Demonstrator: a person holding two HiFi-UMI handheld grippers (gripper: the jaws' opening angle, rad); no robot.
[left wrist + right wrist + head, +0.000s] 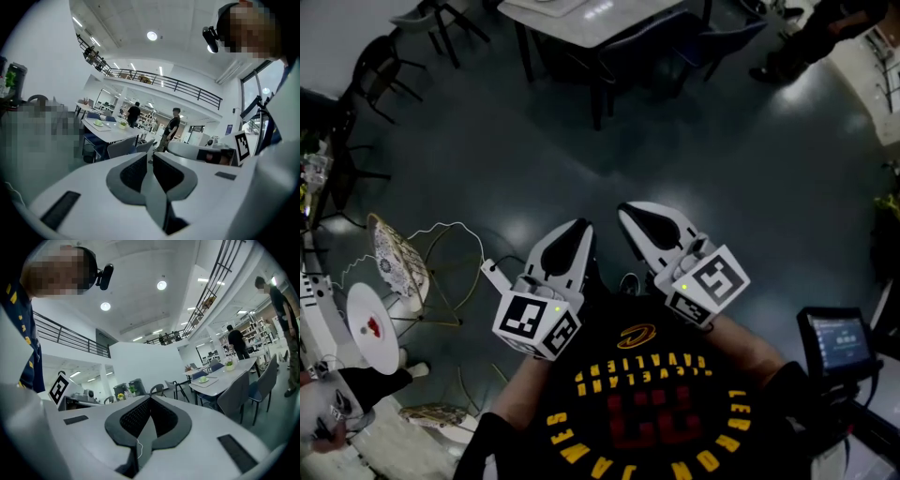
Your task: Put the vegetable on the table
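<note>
The left gripper (149, 155) holds its jaws a narrow slit apart with nothing between the pads; the right gripper (150, 399) has its jaws closed tip to tip, also empty. Both are drawn in against the person's black shirt (637, 412), side by side and pointing outward roughly level. This reads as a carrying or waiting posture rather than a reach, since nothing lies within range of either tool.

The vegetable is in neither gripper, and no view shows it for certain. A white plate (370, 323) low at the left of the head view carries a small red thing, too small to name; it sits beside a wire rack (441, 262). A small screen (836, 339) stands at the person's right.

Below and ahead is bare dark floor (581, 159), glossy enough to catch the ceiling lights. Farther off stands a white table (110, 132) ringed by grey chairs (124, 146); a tray (98, 123) on it holds something green, too distant to identify. I judge this the likely place for the vegetable, with the pickup not yet made.

Beyond the table two people (133, 114) stand in a bright, open hall; a railed mezzanine (164, 82) crosses above them under a white ceiling.
</note>
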